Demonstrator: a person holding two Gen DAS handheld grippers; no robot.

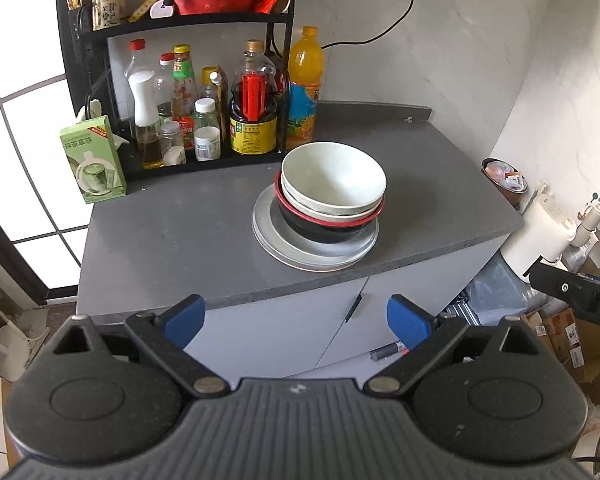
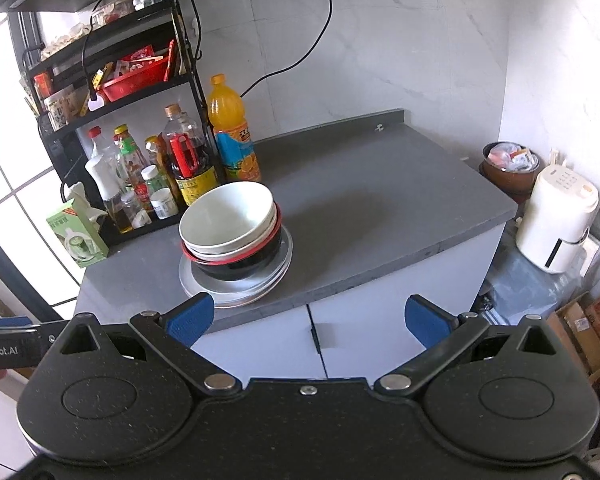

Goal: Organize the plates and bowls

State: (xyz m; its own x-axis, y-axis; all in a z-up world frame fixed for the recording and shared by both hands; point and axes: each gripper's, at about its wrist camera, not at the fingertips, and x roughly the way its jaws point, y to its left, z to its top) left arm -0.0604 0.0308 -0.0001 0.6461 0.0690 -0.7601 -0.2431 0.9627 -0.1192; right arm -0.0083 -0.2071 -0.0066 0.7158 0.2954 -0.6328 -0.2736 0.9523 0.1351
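On grey counter [image 1: 172,232]: white bowl [image 1: 334,176] nested in red-rimmed black bowl [image 1: 320,228], on plates [image 1: 276,236] | left gripper [image 1: 296,318] wide, empty; right gripper [image 2: 308,316] wide, empty | both short of counter edge

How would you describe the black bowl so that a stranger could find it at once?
Start at the grey countertop, right of the bottle rack. One stack of dishes stands there on silver plates. The black bowl is the lowest bowl, the only dark one, red-rimmed under the white bowls.
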